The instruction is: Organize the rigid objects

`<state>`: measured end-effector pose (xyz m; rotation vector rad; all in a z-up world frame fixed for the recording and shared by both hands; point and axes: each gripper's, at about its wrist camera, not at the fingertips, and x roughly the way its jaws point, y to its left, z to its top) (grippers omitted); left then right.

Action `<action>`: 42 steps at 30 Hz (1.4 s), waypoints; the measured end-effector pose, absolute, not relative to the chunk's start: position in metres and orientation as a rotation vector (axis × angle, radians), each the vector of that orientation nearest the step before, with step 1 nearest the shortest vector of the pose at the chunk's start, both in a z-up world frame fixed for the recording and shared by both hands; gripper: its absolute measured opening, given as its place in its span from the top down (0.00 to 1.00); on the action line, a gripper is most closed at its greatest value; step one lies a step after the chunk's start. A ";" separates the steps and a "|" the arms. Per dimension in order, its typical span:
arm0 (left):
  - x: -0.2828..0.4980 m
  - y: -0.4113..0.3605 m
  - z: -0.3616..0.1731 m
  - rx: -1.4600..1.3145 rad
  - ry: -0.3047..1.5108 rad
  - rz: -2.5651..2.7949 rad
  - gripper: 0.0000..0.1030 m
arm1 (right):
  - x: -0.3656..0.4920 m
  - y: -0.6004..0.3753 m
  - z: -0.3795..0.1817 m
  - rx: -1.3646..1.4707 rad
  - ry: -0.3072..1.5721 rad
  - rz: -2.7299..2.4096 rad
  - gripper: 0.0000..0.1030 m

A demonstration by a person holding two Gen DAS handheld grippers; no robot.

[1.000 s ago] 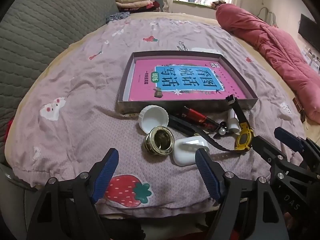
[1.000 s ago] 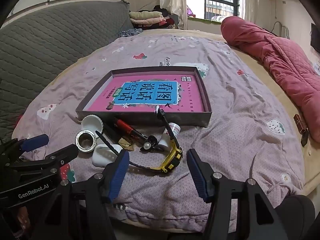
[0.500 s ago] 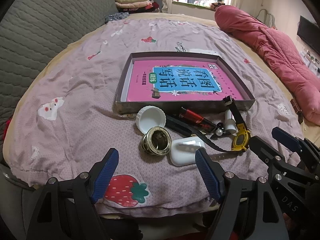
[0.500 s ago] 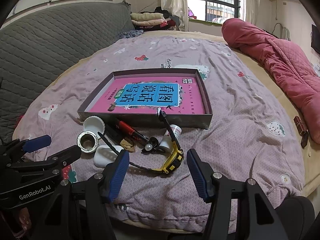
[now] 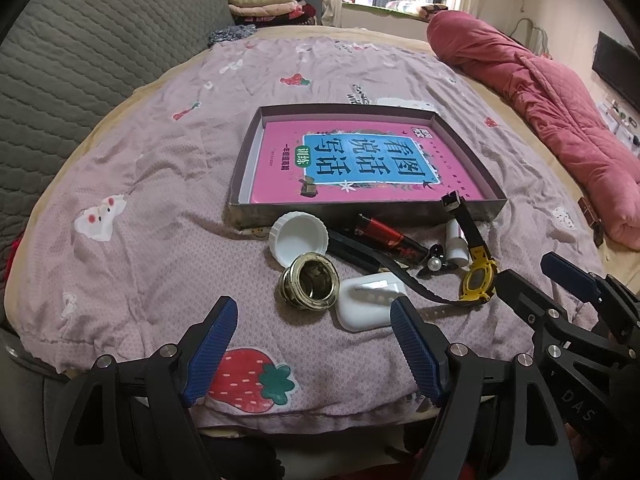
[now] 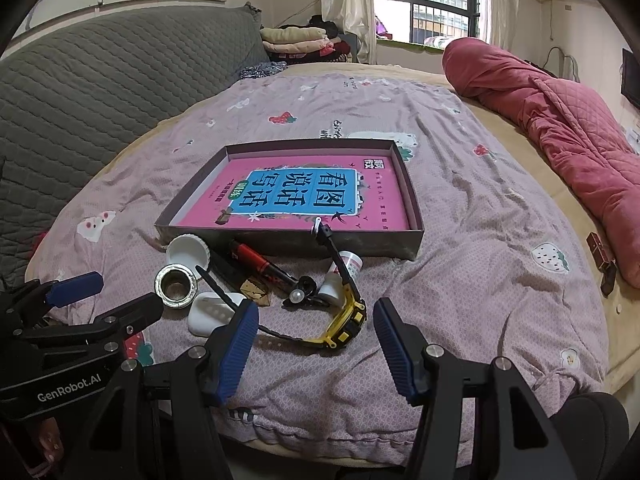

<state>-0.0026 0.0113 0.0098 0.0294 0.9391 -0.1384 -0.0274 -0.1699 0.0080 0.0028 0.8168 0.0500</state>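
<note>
A shallow grey box (image 5: pixel 492 205) (image 6: pixel 416 236) with a pink book (image 5: pixel 360 160) (image 6: pixel 304 192) inside lies on the bed. In front of it is a pile: white cap (image 5: pixel 298 237) (image 6: pixel 187 250), brass ring (image 5: pixel 310 280) (image 6: pixel 175 284), white earbud case (image 5: pixel 370 300) (image 6: pixel 210 312), red-and-black lighter (image 5: pixel 390 236) (image 6: pixel 256 262), yellow watch (image 5: pixel 478 278) (image 6: pixel 346 320), small white tube (image 5: pixel 456 240) (image 6: pixel 340 272), pearl clip (image 6: pixel 298 295). My left gripper (image 5: pixel 314 344) is open and empty, just short of the ring and case. My right gripper (image 6: pixel 316 344) is open and empty, just short of the watch.
The bed has a lilac printed quilt (image 5: pixel 140 220). A grey quilted headboard (image 5: pixel 60 60) is at left, a rolled red duvet (image 5: pixel 560 120) at right, folded clothes (image 6: pixel 304 40) at the far end. A small brown box (image 6: pixel 600 252) lies by the duvet.
Both grippers have drawn back and risen slightly, so the pile looks a little farther away. Nothing on the bed has moved; both stay open.
</note>
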 end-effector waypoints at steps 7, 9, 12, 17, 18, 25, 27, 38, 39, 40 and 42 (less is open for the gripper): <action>-0.004 0.012 0.011 0.028 0.933 -0.134 0.22 | -0.028 -0.170 0.008 0.004 0.812 0.050 0.43; -0.004 0.012 0.011 0.026 0.933 -0.135 0.22 | -0.029 -0.170 0.008 0.005 0.811 0.049 0.43; -0.003 0.013 0.011 0.026 0.936 -0.137 0.22 | -0.029 -0.170 0.008 0.006 0.812 0.048 0.43; -0.003 0.014 0.011 0.023 0.936 -0.138 0.22 | -0.029 -0.171 0.008 0.006 0.812 0.049 0.43; -0.003 0.014 0.011 0.023 0.935 -0.138 0.22 | -0.029 -0.171 0.008 0.006 0.811 0.049 0.43; -0.003 0.013 0.011 0.022 0.935 -0.138 0.22 | -0.029 -0.171 0.008 0.007 0.810 0.048 0.43; -0.003 0.013 0.010 0.022 0.935 -0.137 0.22 | -0.029 -0.171 0.008 0.008 0.811 0.047 0.43; 0.003 0.023 0.003 -0.007 0.955 -0.127 0.22 | -0.027 -0.179 0.007 0.039 0.824 0.030 0.42; 0.004 0.024 0.003 -0.007 0.956 -0.128 0.22 | -0.026 -0.180 0.007 0.041 0.824 0.027 0.42; 0.004 0.025 0.002 -0.009 0.957 -0.127 0.22 | -0.026 -0.181 0.007 0.044 0.825 0.026 0.43; 0.005 0.029 0.001 -0.015 0.963 -0.126 0.22 | -0.026 -0.182 0.007 0.045 0.823 0.023 0.42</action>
